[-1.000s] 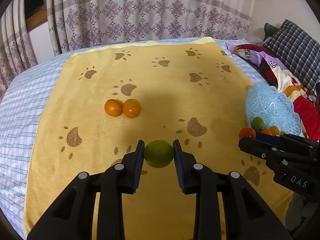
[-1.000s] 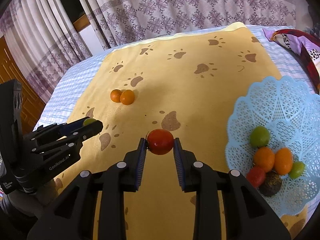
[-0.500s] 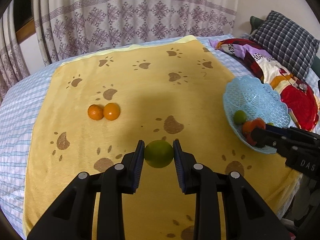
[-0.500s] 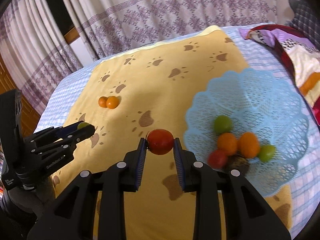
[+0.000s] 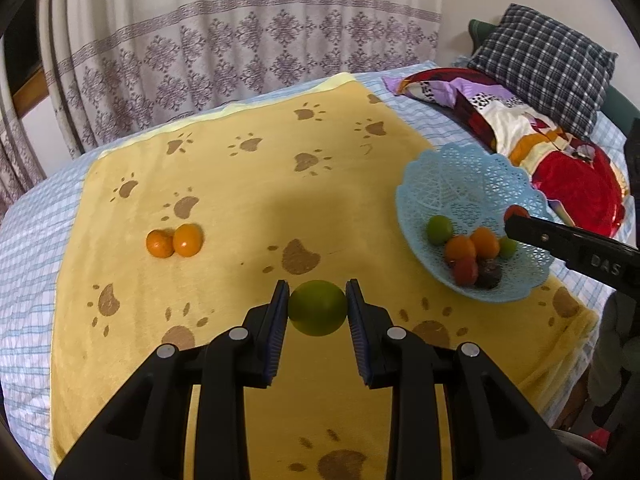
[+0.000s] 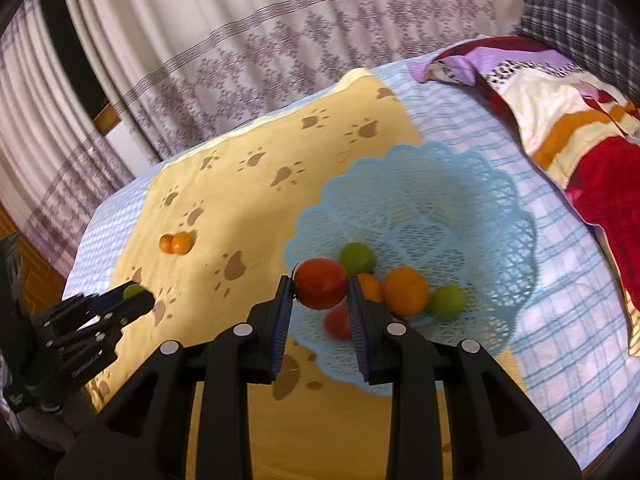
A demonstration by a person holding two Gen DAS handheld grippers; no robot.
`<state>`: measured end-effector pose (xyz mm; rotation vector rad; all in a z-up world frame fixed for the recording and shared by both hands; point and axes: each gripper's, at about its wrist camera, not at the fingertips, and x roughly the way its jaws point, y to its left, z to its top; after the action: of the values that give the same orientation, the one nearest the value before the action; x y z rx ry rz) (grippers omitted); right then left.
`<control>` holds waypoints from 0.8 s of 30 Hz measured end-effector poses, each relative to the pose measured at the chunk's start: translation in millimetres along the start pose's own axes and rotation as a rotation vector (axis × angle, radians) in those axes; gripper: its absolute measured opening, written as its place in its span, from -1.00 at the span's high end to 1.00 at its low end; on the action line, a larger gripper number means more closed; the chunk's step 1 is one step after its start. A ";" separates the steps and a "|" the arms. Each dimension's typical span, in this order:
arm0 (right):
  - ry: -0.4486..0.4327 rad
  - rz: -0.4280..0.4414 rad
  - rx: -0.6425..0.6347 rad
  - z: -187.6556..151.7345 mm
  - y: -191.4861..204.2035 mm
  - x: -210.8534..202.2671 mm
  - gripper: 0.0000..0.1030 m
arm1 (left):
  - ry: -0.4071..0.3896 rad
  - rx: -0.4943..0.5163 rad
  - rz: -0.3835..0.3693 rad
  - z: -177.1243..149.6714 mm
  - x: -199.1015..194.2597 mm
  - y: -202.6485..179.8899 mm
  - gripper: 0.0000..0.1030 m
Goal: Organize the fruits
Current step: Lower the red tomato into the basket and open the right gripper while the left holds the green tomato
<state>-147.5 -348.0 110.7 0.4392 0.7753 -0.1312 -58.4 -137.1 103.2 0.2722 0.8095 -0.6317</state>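
My right gripper [image 6: 319,300] is clamped on a red fruit [image 6: 322,283], pads tight on both sides. It hangs over the near-left part of the blue basket [image 6: 500,200], above the fruit pile there. My judgement: the drop is straight down, no more travel needed, just open the jaws. The basket holds two green fruits, two orange ones, a red one and a dark one, all bunched at the basket's near side; the far side is bare mesh. A round fruit has no long axis, so orientation does not matter.

My left gripper [image 5: 317,312] is clamped on a green fruit [image 5: 317,307], held above the yellow blanket [image 5: 340,208]. From it the basket [image 5: 440,168] lies to the right and a bit ahead, well apart. So the right hand is the nearer one and should release first; the left must swing right after that, and I'd watch for the two grippers crowding each other over the basket.

Two oranges [image 5: 175,241] sit touching each other on the blanket, well left of the basket, ahead-left of the left gripper. Those are not yet collected. Task looks past halfway, I'd say.
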 end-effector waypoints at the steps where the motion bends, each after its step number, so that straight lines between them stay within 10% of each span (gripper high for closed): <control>1: -0.003 -0.005 0.005 0.4 -2.7 -0.7 0.44 | -0.002 0.005 -0.004 1.5 -0.3 -2.7 0.43; 24: -0.007 -0.156 0.104 4.1 -46.7 5.5 0.44 | 0.005 0.105 -0.152 31.6 32.8 -69.8 0.43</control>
<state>-153.7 -391.6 93.7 0.4765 0.7974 -0.3198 -66.0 -220.1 100.6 0.3097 0.8078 -0.8185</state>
